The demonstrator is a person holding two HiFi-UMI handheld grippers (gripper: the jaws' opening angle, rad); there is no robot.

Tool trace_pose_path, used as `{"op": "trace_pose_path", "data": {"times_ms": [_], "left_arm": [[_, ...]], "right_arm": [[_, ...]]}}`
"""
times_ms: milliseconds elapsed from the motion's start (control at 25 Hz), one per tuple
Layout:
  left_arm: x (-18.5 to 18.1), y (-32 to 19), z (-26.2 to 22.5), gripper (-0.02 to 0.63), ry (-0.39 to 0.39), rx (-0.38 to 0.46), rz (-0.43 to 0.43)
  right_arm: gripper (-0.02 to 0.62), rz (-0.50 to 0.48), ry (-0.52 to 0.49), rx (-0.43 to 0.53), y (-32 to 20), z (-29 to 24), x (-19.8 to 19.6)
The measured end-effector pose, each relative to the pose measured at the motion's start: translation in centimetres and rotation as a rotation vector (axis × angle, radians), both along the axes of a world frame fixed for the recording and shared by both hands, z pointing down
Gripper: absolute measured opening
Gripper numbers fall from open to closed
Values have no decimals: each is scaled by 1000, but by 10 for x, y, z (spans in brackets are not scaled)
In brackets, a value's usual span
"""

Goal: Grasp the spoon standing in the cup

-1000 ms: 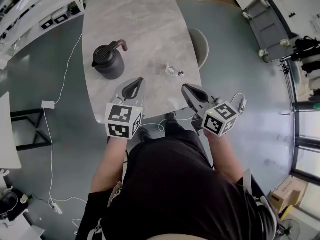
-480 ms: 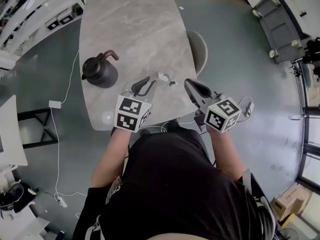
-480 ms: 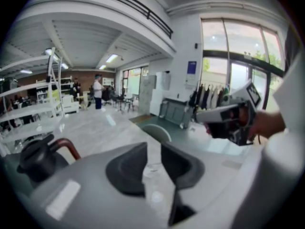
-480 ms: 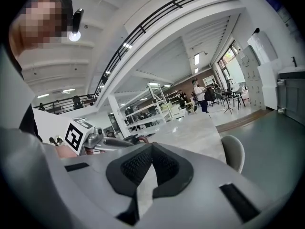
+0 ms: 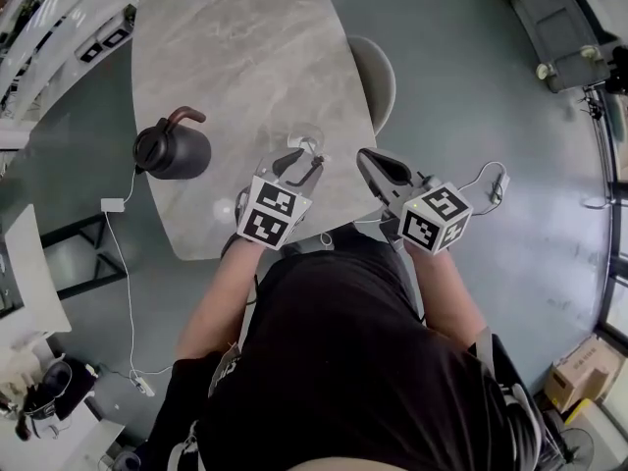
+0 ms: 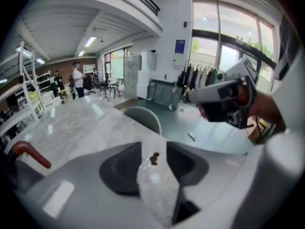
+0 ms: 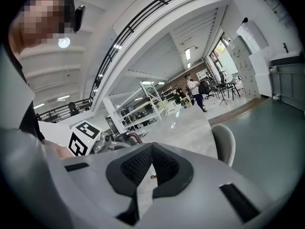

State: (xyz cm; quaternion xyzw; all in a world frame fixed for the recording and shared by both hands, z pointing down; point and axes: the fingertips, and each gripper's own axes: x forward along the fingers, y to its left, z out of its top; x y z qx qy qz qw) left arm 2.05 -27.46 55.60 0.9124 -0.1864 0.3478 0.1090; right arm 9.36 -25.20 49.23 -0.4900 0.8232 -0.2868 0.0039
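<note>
Clear glass: the cup is standing on the marble bench, near the edge closest to the person. The spoon is upright in it, and only its dark brown tip is being made out above the rim. Cup and spoon are being framed in the gap of the left tongs. The jaws are being held apart, one dark pad on each side, with nothing pinched yet. Whether either pad is touching the glass cannot be told.

Right tongs: the jaw tips are being held together with nothing gripped. They are being held beside the bench's right edge, apart from the cup. A dark kettle is standing well to the left, clear of the work.

Step in hand, as judged: the left tongs are being lined up on the spoon.
- The pads should be brought onto the handle above the rim, not onto the glass.
- The handle looks thin, so it should be centred in the gap before the jaws are closed.
- Closing is best done slowly, since a light cup is likely to be slid or tipped by any sideways push.
- The right tongs could be brought in to steady the cup if it is being dragged.
</note>
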Motion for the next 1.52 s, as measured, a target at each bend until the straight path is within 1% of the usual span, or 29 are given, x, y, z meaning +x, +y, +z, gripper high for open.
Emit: {"op": "trace_pose_path", "data": {"times_ms": [240, 440, 520, 720, 920, 1040, 1200, 1400, 1520], "left_arm": [[13, 7, 35, 180, -126, 0, 88], [22, 16, 58, 184, -216, 29, 167], [24, 16, 65, 183, -243, 46, 178], [28, 9, 75, 165, -285, 80, 172], [31, 11, 75, 153, -346, 143, 228], [31, 10, 77, 149, -367, 157, 232], [27, 4, 71, 98, -356, 161, 193], [18, -6, 65, 95, -344, 152, 149], [17, -11, 61, 75, -347, 159, 132]], "right_arm": [[-5, 20, -23, -13, -4, 9, 17], [-5, 16, -29, -13, -4, 10, 23], [-5, 15, -26, -11, -4, 9, 24], [-5, 29, -16, -11, -1, 9, 27], [-5, 30, -16, -3, 0, 3, 27], [-5, 25, -14, 0, 1, 0, 26], [-5, 12, -13, 2, -4, -4, 22], [-5, -39, -19, -3, -18, -3, 13], [-5, -79, -24, 1, -30, -6, 7]]}}
